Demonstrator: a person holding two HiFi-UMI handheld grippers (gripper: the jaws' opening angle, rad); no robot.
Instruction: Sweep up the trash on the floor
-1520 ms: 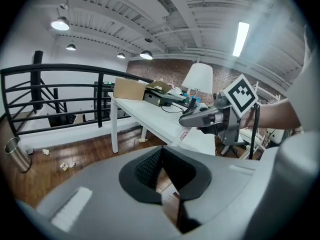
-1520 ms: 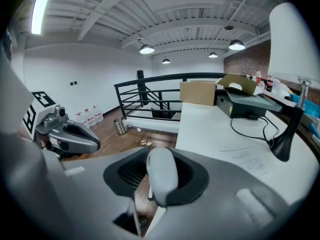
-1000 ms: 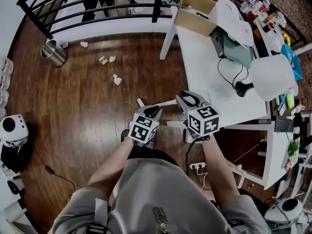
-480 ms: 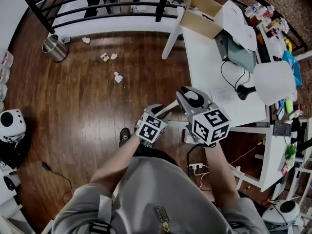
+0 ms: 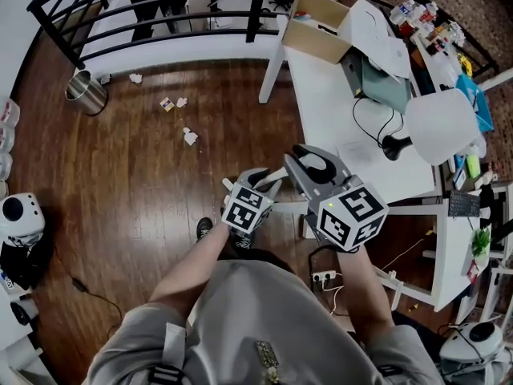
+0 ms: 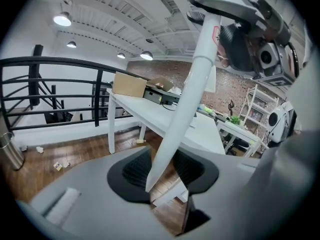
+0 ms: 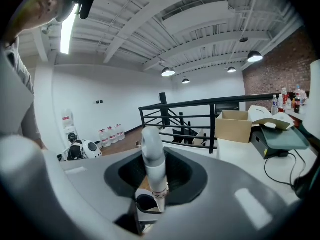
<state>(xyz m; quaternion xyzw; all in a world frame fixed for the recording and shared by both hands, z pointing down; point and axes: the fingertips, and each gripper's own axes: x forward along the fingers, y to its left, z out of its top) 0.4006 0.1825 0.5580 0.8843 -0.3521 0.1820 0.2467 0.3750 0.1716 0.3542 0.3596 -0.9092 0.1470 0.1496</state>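
Left gripper view: the left gripper (image 6: 163,183), jaws just sprung wide then eased in slightly, loosely straddles the handle (image 6: 192,94); right gripper (image 7: 156,182) clamps it; trash (image 5: 190,135) lies unswept.

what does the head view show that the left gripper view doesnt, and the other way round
Only the head view: the person's grey shirt and the white-and-black rounded machine at the floor's left edge.
Only the left gripper view: the round lit ceiling lamps, the white ribbed ceiling, and the long white tapered pole seen plainly.
Both: the black metal railing, the open cardboard box, the white desk, the steel bin and the paper scraps on the brown wooden floor.
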